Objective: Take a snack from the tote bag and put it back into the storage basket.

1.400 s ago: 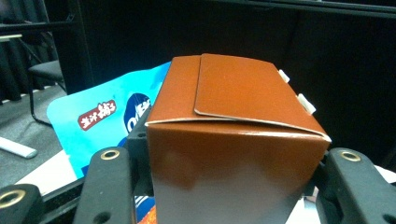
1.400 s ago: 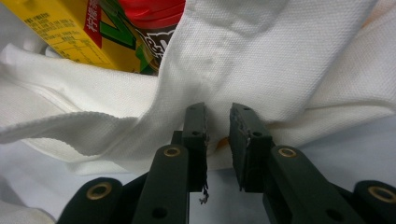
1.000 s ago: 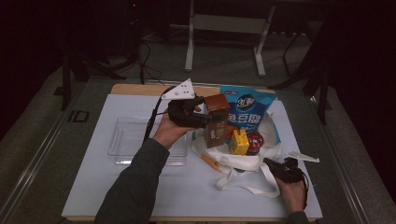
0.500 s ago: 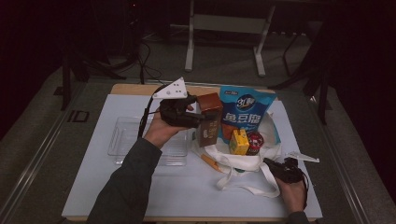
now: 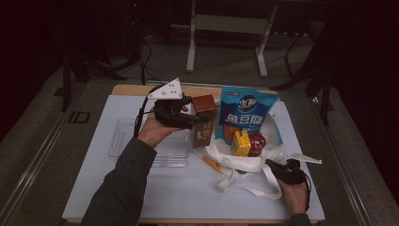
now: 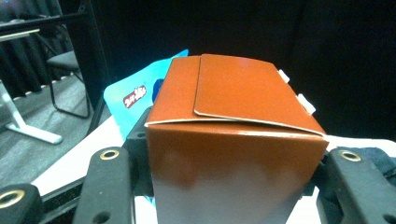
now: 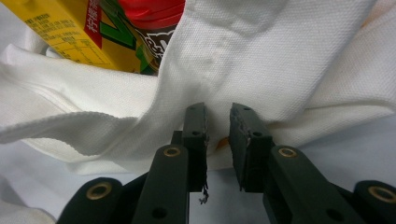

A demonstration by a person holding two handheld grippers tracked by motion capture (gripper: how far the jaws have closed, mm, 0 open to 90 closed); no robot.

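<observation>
The left forearm reaches in from below, its left gripper (image 5: 190, 120) lifted above the table and clamped on the sides of a smooth brown cardboard box (image 6: 233, 144) with a folded flap lid, beside the white woven cloth bag (image 7: 243, 60). The right gripper (image 7: 217, 126), low on the table, pinches the bag's rim.
</observation>
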